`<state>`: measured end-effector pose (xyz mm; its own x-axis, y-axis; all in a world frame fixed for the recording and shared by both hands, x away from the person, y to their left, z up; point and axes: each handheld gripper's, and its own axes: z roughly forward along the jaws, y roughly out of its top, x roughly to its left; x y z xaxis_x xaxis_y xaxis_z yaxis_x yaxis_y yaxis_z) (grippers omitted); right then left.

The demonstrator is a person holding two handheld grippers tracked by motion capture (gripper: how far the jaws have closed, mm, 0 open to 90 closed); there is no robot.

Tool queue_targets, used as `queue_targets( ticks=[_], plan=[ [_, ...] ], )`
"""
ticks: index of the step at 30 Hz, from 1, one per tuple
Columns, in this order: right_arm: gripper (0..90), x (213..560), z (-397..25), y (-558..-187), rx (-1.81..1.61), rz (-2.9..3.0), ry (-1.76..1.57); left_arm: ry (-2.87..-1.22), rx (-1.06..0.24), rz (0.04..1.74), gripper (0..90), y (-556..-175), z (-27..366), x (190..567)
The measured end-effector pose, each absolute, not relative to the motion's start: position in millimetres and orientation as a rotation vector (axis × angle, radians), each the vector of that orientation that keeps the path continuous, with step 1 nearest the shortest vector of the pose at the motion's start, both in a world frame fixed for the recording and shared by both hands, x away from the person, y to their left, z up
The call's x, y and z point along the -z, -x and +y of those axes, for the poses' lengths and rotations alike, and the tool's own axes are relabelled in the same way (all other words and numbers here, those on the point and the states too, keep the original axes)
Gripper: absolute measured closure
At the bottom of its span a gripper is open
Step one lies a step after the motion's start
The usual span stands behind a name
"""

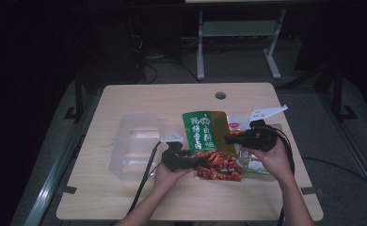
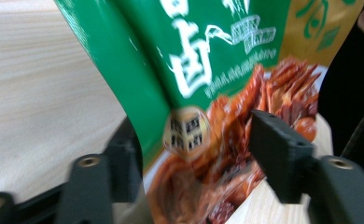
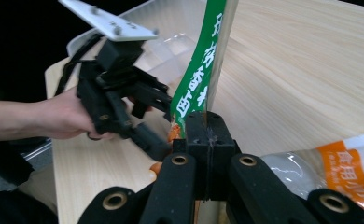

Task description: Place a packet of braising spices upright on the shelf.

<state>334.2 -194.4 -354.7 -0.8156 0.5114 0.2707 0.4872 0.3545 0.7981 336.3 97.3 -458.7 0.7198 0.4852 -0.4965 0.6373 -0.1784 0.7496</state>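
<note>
A: High view. Green snack pouch (image 1: pixel 205 132) lies mid-surface (image 1: pixel 172 96), just right of the clear plastic tub (image 1: pixel 137 146). Left gripper (image 1: pixel 198 160) is at its red, near end; right gripper (image 1: pixel 228 139) is at its right edge. Long axis runs from the person toward the far edge, green end pointing away.

B: Progress?

A: Judged early to middle: pouch gripped, not yet in the tub, which looks empty. A white-and-orange packet (image 1: pixel 238 123) waits to the right.

B: Left gripper view?

A: Blurred. Pouch (image 2: pixel 203 70) stands between the fingers (image 2: pixel 276 144), which sit fairly wide on either side of its lower part. Contact not certain; not clamped.

B: Right gripper view?

A: Right gripper (image 3: pixel 203 126) fingers pressed together on the pouch edge (image 3: pixel 199 79), seen edge-on, rising straight away from the jaws. Left gripper (image 3: pixel 159 144) comes in from the left in the person's hand (image 3: pixel 66 116), tip at the pouch's lower end. Tub (image 3: pixel 171 32) behind.

B: Left to do?

A: Likely lift and set it into the tub.
</note>
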Motion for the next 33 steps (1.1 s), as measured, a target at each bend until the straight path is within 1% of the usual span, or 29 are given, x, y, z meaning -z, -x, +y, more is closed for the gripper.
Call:
queue_targets(
  ticks=[7,10,11,13,18,20,21,22,25,27,28,31,32,33],
  plan=[
    [90.0,357,-194,-333,-1.494,2.572,-0.941,-1.827,0.168,0.873,55.3,-336,95,456],
    [90.0,358,-193,-333,-1.486,2.578,-0.947,-1.831,0.172,0.862,64.6,-335,95,456],
    [90.0,359,-193,-333,-1.480,2.580,-0.941,-1.835,0.179,0.857,64.6,-335,95,455],
    [90.0,359,-192,-332,-1.471,2.574,-0.941,-1.834,0.175,0.855,72.1,-334,96,454],
    [90.0,360,-196,-333,-1.473,2.560,-0.959,-1.820,0.143,0.858,82.0,-329,97,448],
    [89.8,361,-198,-334,-1.457,2.557,-0.969,-1.820,0.123,0.856,84.0,-328,97,447],
    [89.6,363,-199,-334,-1.457,2.558,-0.979,-1.826,0.076,0.847,84.5,-326,98,444],
    [89.6,363,-199,-334,-1.457,2.558,-0.979,-1.826,0.076,0.847,84.7,-326,98,444],
    [86.7,371,-201,-336,-1.407,2.577,-1.005,-1.839,0.001,0.844,85.7,-321,99,443],
    [83.7,375,-201,-339,-1.427,2.587,-1.005,-1.839,-0.009,0.846,86.1,-319,98,442],
    [83.7,375,-201,-339,-1.427,2.587,-1.005,-1.839,-0.009,0.846,86.2,-319,98,442],
    [75.5,380,-199,-340,-1.423,2.605,-1.024,-1.848,-0.028,0.831,86.3,-317,98,441],
    [75.5,380,-199,-340,-1.423,2.605,-1.024,-1.848,-0.028,0.831,86.4,-317,98,441],
    [73.2,382,-197,-341,-1.425,2.610,-1.029,-1.851,-0.027,0.823,86.3,-317,98,441]
  ],
)
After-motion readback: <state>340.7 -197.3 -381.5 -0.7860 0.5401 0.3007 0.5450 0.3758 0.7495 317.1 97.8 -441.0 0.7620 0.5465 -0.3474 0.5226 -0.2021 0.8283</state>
